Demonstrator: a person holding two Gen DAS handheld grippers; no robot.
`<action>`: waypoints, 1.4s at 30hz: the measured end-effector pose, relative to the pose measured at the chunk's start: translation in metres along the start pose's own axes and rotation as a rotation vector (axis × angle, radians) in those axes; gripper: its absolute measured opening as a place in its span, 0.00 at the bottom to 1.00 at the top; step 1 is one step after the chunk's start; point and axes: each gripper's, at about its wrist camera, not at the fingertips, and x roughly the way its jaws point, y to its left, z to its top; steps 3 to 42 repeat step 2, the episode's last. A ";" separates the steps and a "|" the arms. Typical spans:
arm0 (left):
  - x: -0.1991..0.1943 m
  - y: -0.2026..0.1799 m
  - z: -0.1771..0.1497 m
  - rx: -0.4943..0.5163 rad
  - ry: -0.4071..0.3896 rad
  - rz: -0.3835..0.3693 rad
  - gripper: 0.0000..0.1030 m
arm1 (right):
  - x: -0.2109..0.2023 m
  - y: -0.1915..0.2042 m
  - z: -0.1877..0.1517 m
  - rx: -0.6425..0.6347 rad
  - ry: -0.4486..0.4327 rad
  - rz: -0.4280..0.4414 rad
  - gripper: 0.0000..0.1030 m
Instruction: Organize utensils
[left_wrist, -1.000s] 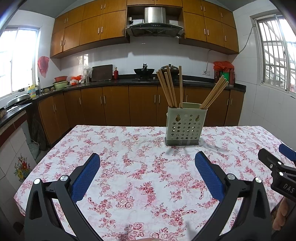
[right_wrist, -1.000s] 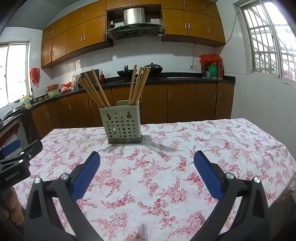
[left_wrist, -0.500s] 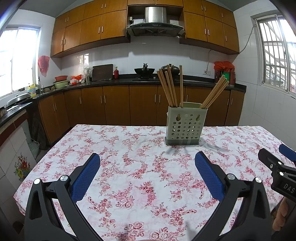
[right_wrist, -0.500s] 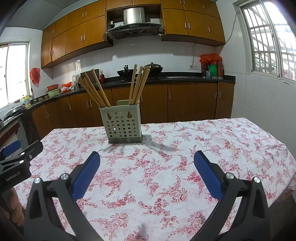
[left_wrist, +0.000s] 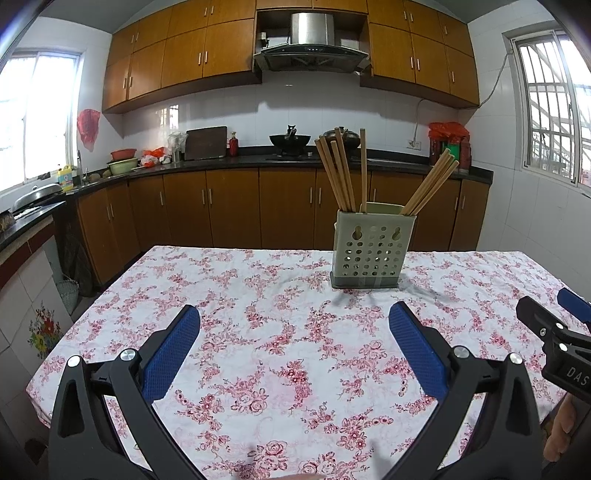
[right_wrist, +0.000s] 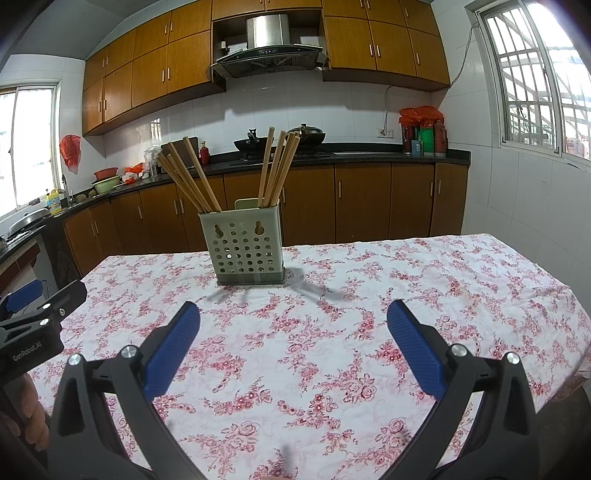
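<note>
A pale green perforated utensil holder (left_wrist: 371, 251) stands upright on the floral tablecloth (left_wrist: 258, 332); it also shows in the right wrist view (right_wrist: 245, 249). Several wooden chopsticks (left_wrist: 341, 170) lean in its left side and more chopsticks (left_wrist: 430, 186) lean in its right side; the right wrist view shows both bundles (right_wrist: 275, 168). My left gripper (left_wrist: 294, 330) is open and empty, well short of the holder. My right gripper (right_wrist: 293, 328) is open and empty, also short of the holder. Each gripper shows at the other view's edge.
The table's far edge lies just behind the holder, with brown kitchen cabinets (left_wrist: 229, 206) and a dark counter beyond. A wok (left_wrist: 290, 140) sits on the stove. A tiled wall with a window (right_wrist: 532, 81) is on the right.
Both grippers have stayed open and nearly still. The left wrist view has shifted very slightly; the holder and chopsticks have not moved.
</note>
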 end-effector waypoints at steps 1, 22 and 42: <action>0.000 0.000 0.000 0.000 0.001 0.001 0.98 | 0.000 0.000 0.000 0.001 0.000 0.000 0.96; 0.000 0.000 0.000 -0.001 0.002 0.001 0.98 | 0.000 0.000 0.000 0.001 0.000 0.000 0.96; 0.000 0.000 0.000 -0.001 0.002 0.001 0.98 | 0.000 0.000 0.000 0.001 0.000 0.000 0.96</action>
